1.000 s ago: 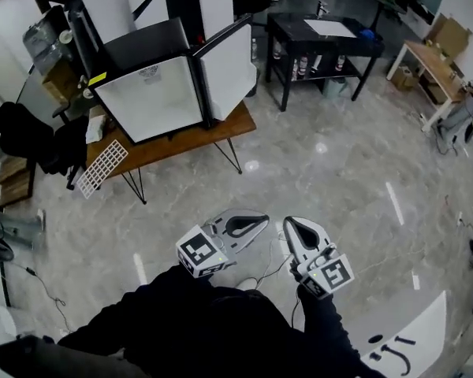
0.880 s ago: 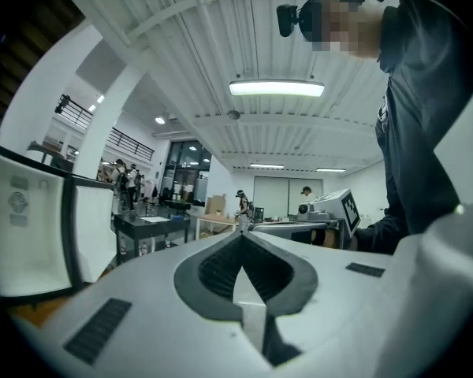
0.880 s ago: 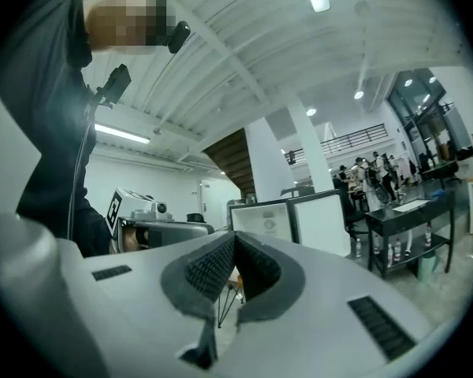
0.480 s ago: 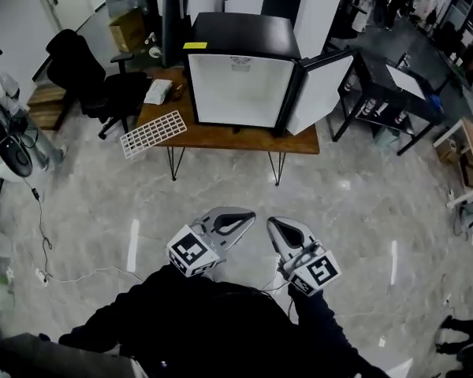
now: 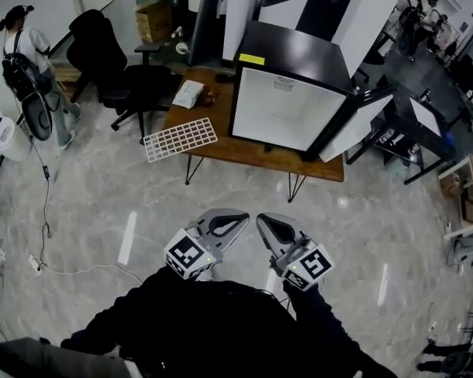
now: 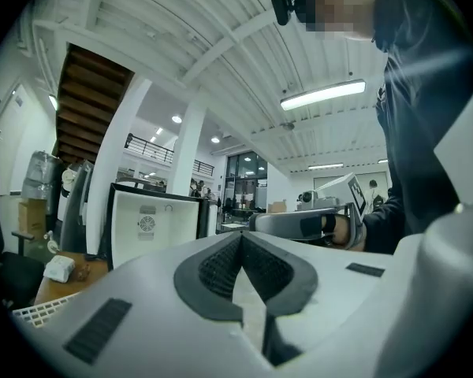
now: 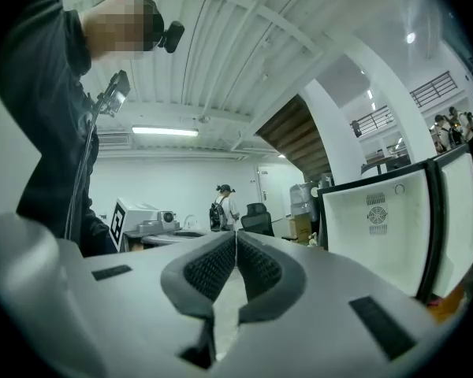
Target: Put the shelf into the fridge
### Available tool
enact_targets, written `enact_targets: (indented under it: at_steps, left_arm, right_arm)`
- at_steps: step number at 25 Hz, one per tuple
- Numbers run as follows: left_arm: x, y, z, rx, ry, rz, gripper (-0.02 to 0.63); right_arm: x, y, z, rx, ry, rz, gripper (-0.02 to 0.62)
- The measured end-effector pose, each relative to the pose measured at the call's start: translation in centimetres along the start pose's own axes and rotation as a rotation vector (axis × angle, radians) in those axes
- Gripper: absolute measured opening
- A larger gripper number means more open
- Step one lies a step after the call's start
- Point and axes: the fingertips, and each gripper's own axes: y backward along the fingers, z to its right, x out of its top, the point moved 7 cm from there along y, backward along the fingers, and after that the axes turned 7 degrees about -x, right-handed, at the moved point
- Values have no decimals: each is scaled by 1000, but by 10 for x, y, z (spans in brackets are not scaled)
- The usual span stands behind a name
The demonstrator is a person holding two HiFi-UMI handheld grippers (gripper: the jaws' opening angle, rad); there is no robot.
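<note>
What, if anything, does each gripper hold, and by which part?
Nothing is held. The left gripper and the right gripper both have their jaws shut with nothing between them. The shelf lies on the table.

Bare floor [image 5: 240, 199] lies open right up to the wooden table [image 5: 260, 153], the fridge [image 5: 288, 109] gaping toward it, while its door [image 5: 355, 128] juts out rightward and an office chair [image 5: 110, 53] stands close behind the table's left end.

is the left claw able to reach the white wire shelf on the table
Probably not from here: the left claw is shut and held near the body, with open floor between it and the shelf at the table edge. Nothing blocks the way.
</note>
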Motion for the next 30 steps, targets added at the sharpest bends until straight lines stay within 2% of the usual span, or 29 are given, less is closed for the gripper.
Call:
enact_targets:
  at_steps: [3, 7, 15, 20, 24, 28, 30]
  left_arm:
    - [0, 26, -30, 35, 26, 17, 5]
    - [-2, 59, -69, 67, 20, 26, 4]
    - [4, 106, -122, 180, 33, 44, 5]
    - [-3, 110, -154, 268, 37, 40, 5]
    - [-6, 104, -189, 351, 3, 22, 5]
    - [-9, 97, -229, 449, 37, 37, 5]
    - [-15, 97, -252, 498, 103, 77, 5]
  right_arm:
    - [-1, -41, -5, 11, -7, 8, 9]
    - [-4, -92, -16, 47, 3, 6, 6]
    - [-4, -167, -28, 118, 39, -16, 5]
    - [-13, -205, -4, 201, -4, -20, 5]
    - [-21, -242, 26, 273, -18, -33, 5]
    - [-24, -282, 56, 358, -22, -48, 5]
    - [-22, -303, 71, 396, -21, -48, 5]
